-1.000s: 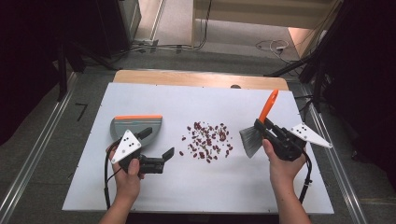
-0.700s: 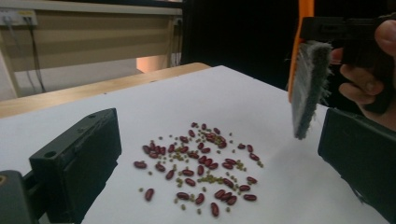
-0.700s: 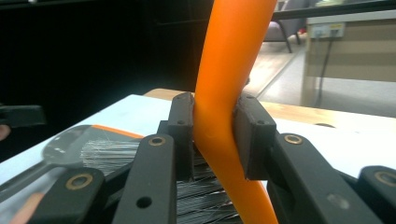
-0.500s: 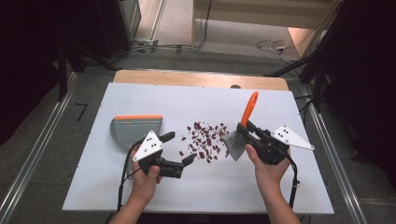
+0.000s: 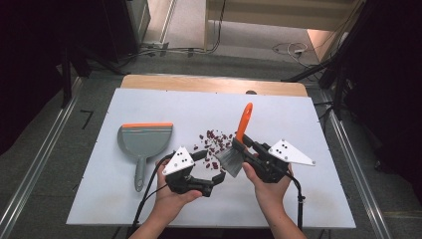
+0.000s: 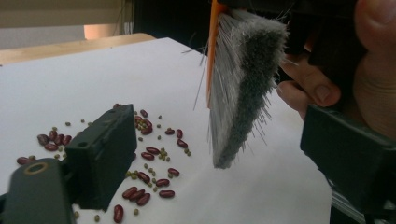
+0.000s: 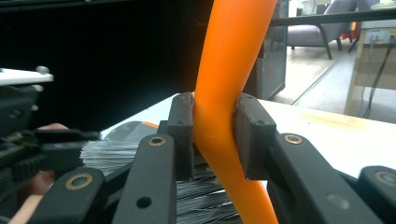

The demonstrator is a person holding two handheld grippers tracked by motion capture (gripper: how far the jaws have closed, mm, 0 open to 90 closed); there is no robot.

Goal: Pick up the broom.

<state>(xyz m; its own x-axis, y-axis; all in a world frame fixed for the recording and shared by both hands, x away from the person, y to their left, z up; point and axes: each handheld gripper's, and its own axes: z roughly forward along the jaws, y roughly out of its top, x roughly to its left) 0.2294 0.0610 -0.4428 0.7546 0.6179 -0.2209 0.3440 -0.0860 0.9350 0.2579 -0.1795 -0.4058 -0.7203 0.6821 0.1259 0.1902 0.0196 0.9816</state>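
Observation:
My right gripper (image 5: 242, 148) is shut on the orange handle (image 7: 233, 56) of a small brush, whose grey bristles (image 5: 230, 160) hang just over the right edge of a scatter of red and green beans (image 5: 214, 143). My left gripper (image 5: 207, 168) sits just left of the bristles, at the near edge of the beans. Its jaws have just been closing a little and are still wide. In the left gripper view the bristles (image 6: 243, 93) hang between the two fingers (image 6: 102, 158), touched by neither. A grey dustpan (image 5: 144, 142) with an orange lip lies flat at the left.
The white table board (image 5: 298, 114) ends in a wooden strip at the far side. Beans (image 6: 149, 154) lie loose under and beside the left jaw. Metal rails and dark floor border the table on both sides.
Both hands have moved in toward the middle. The brush has come left to the beans' right edge. The left gripper has left the dustpan's handle and moved right, to below the beans.

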